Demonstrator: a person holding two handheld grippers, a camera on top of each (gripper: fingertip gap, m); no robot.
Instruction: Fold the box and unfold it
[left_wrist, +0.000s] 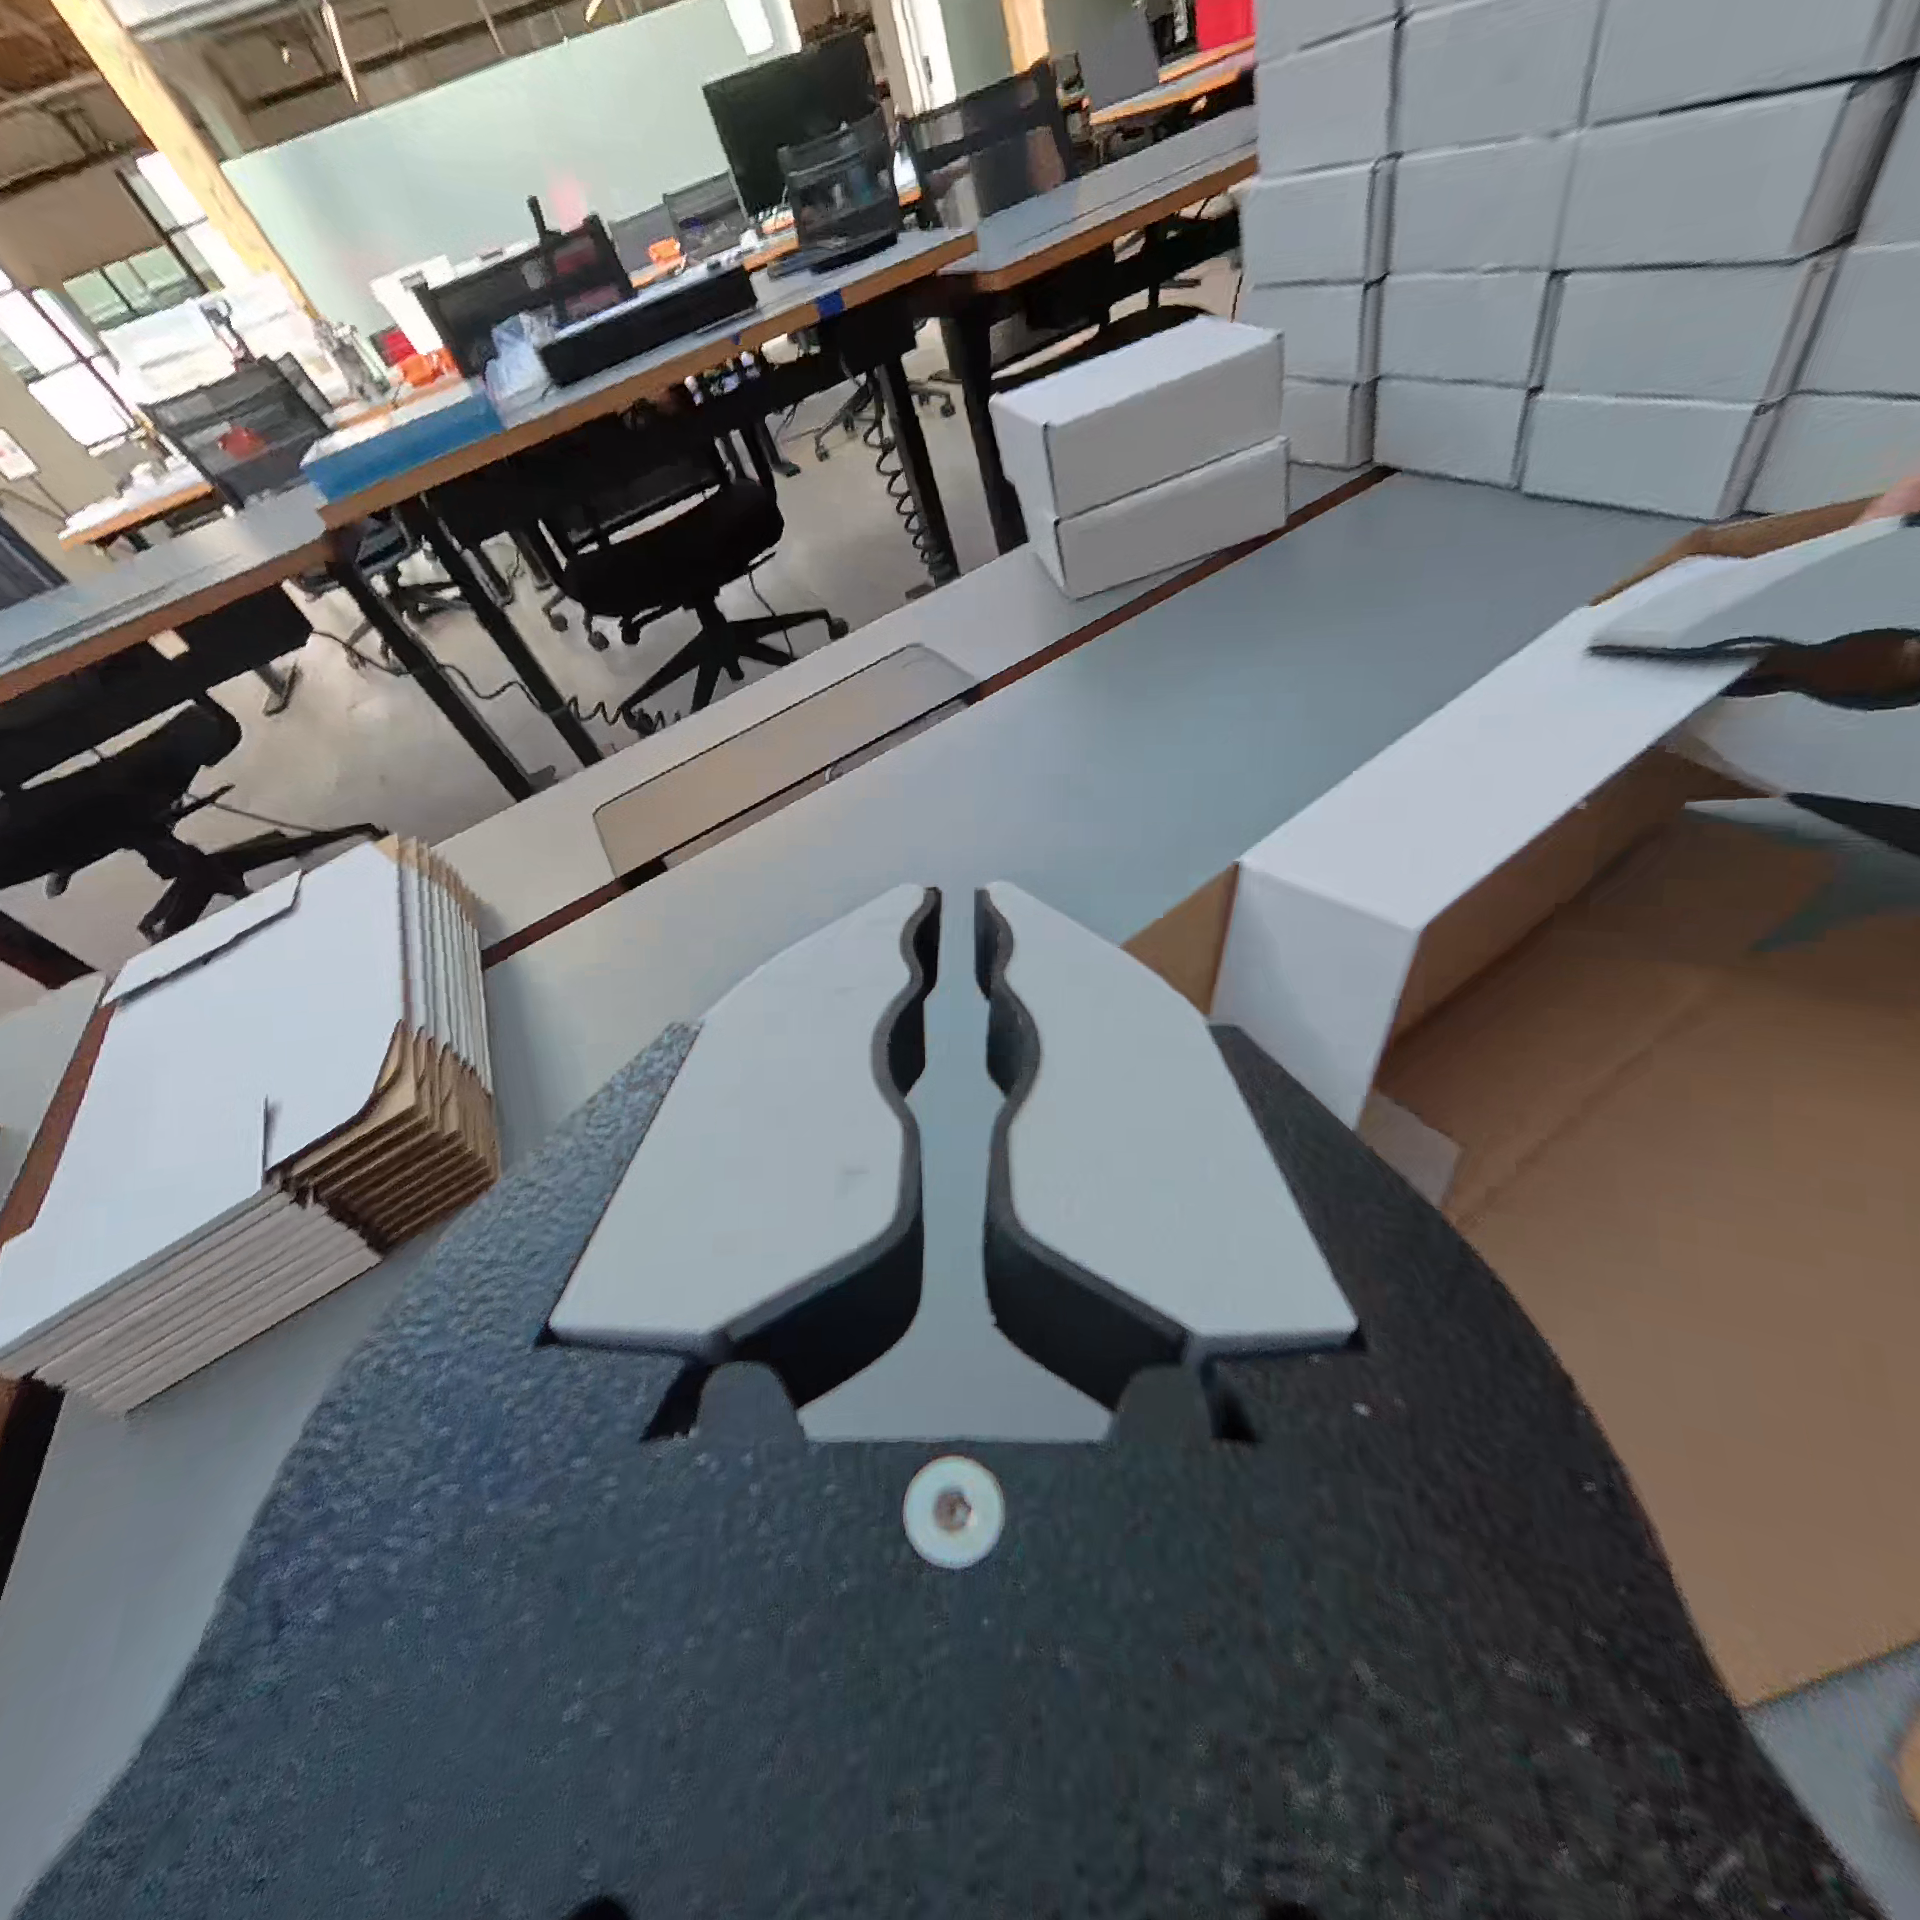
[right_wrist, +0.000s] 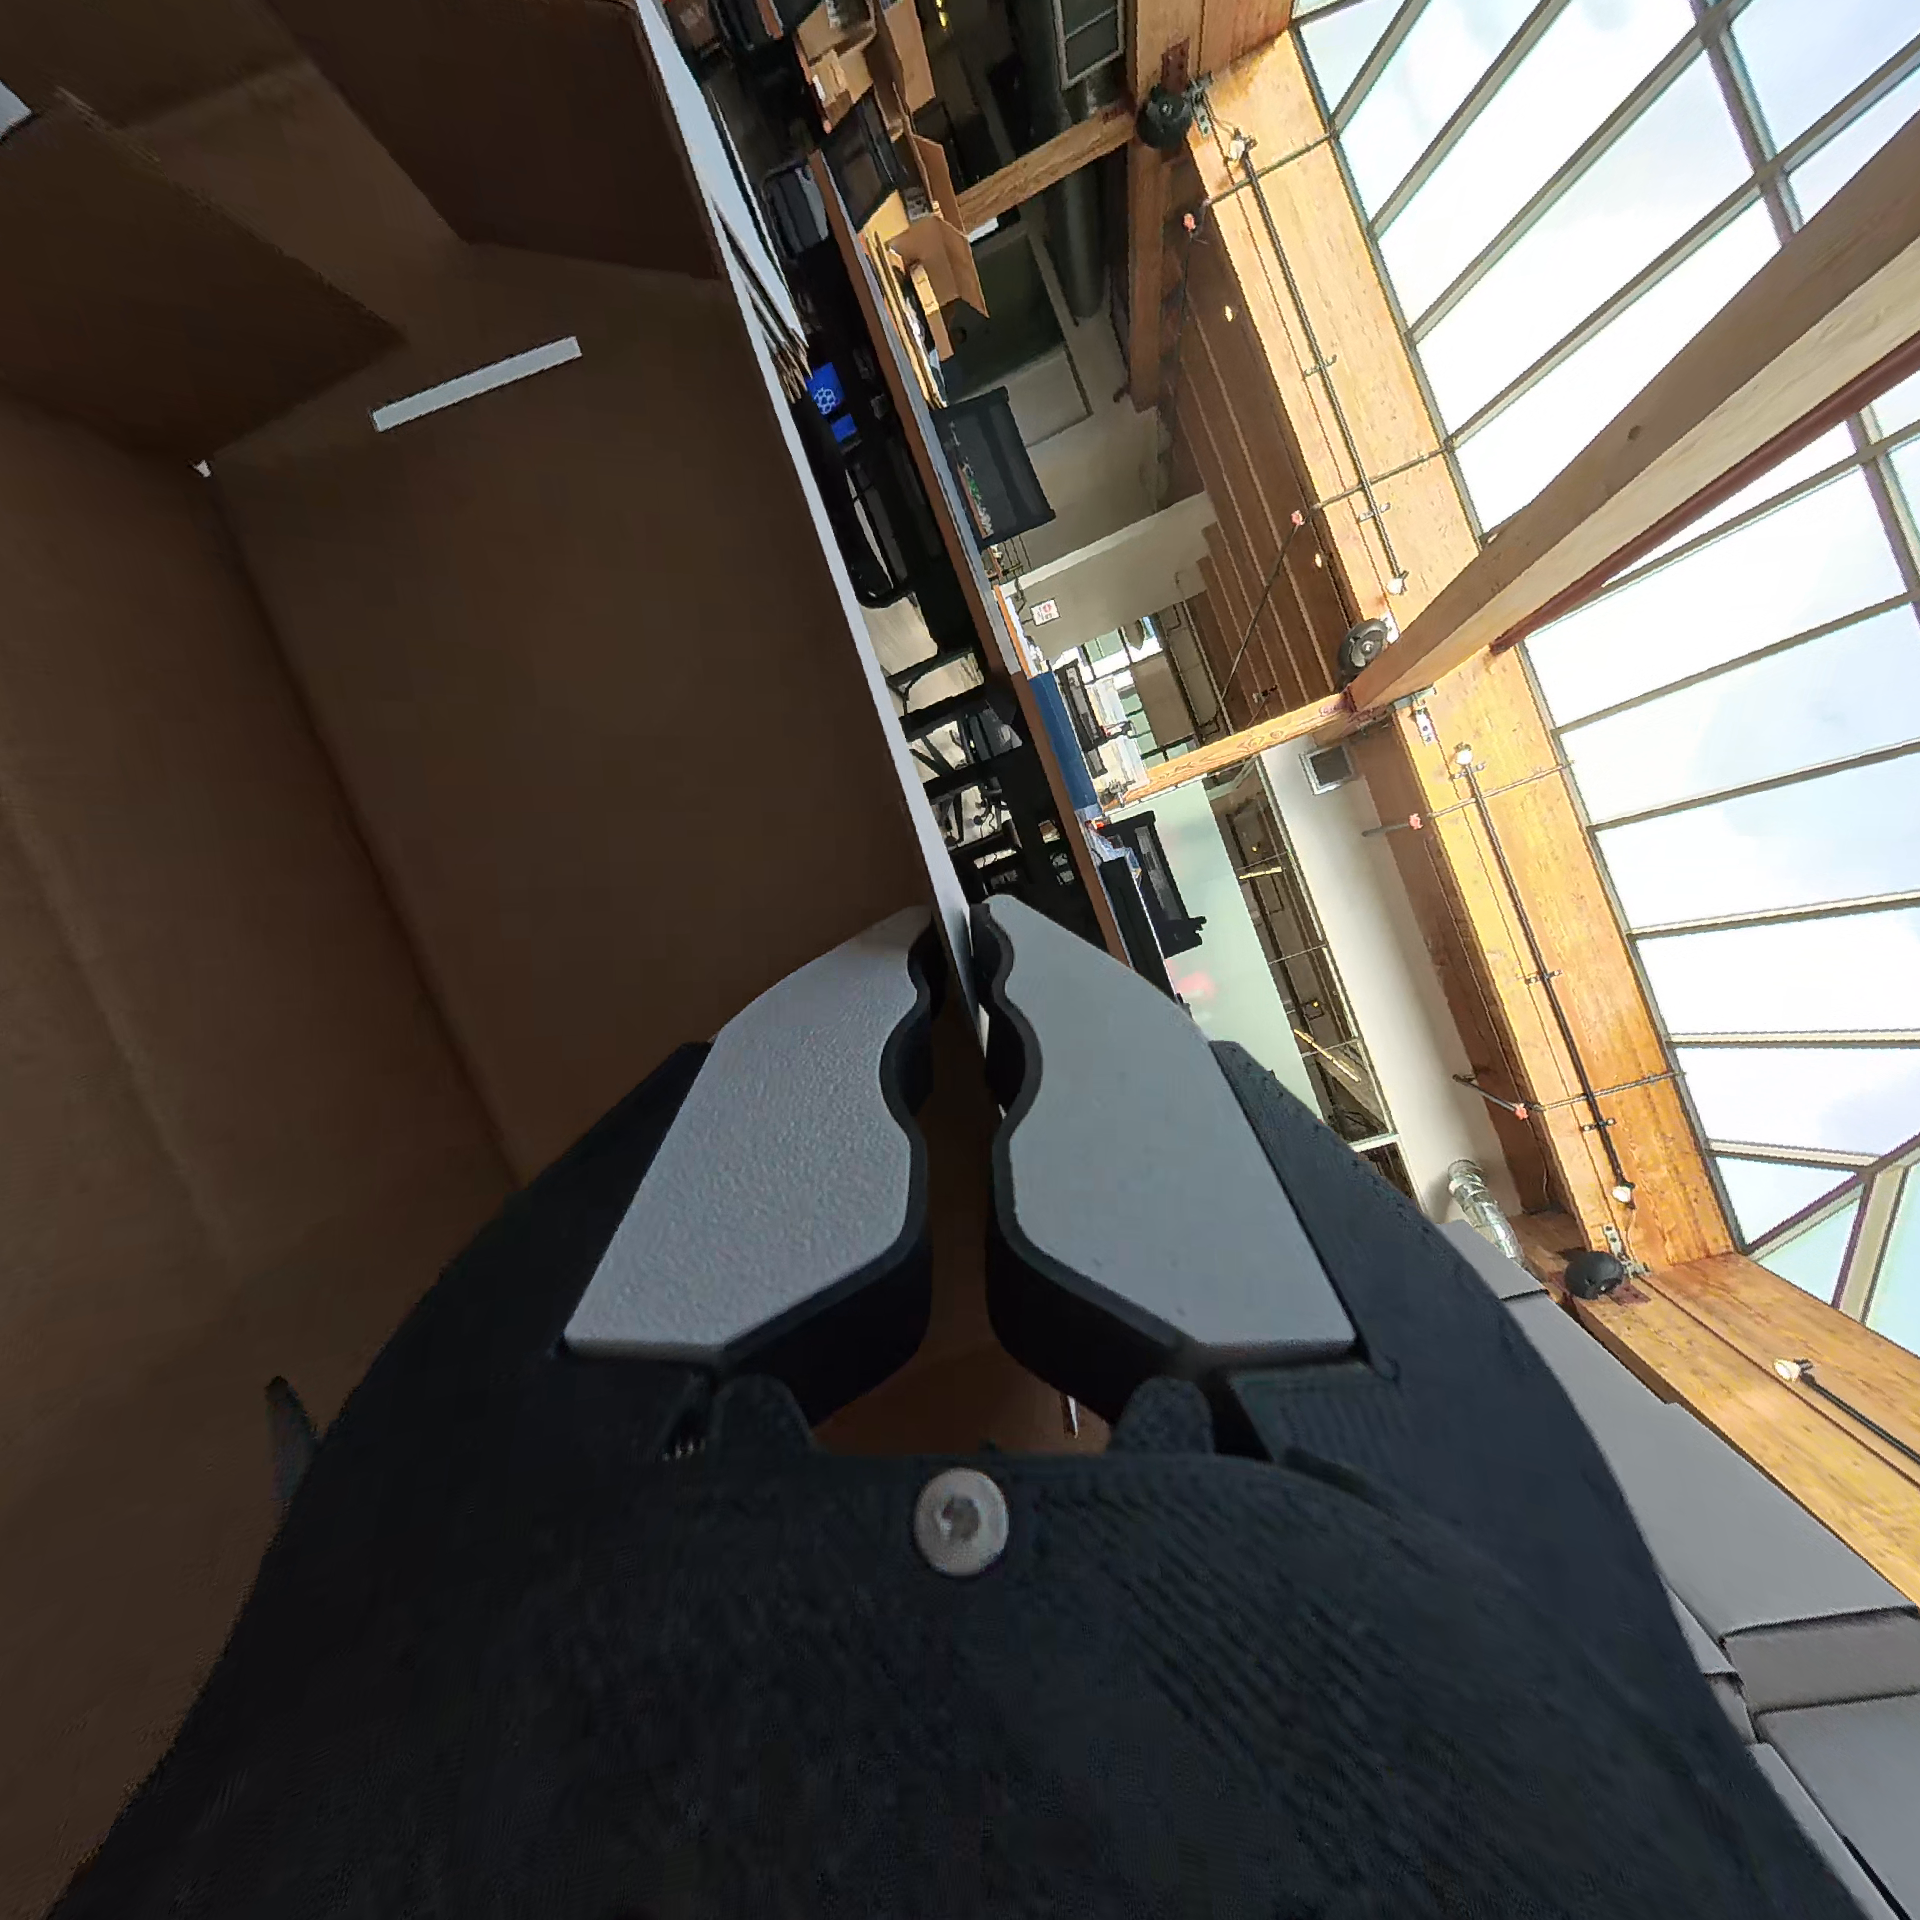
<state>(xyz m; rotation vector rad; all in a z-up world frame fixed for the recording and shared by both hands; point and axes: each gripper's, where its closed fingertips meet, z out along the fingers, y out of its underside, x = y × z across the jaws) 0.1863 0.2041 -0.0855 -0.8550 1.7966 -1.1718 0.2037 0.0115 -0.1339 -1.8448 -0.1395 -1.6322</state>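
Note:
The box (left_wrist: 1621, 1247) lies on the grey table (left_wrist: 1091, 748), to the right in the left wrist view. It is white outside and brown inside, with one long wall (left_wrist: 1340, 914) raised and the base flat. My right gripper (left_wrist: 1704, 717) is shut on the top edge of that wall at the far right. In the right wrist view the wall's thin white edge runs between the right gripper's (right_wrist: 961, 930) tips, with the brown inner face (right_wrist: 520, 727) to the left. My left gripper (left_wrist: 956, 894) hovers over the table left of the box, jaws almost together and empty.
A stack of flat box blanks (left_wrist: 260, 1091) lies at the table's left edge. Two folded white boxes (left_wrist: 1143, 478) stand stacked at the far edge. A wall of stacked white boxes (left_wrist: 1610, 260) rises at the back right. Desks and office chairs (left_wrist: 665, 551) stand beyond the table.

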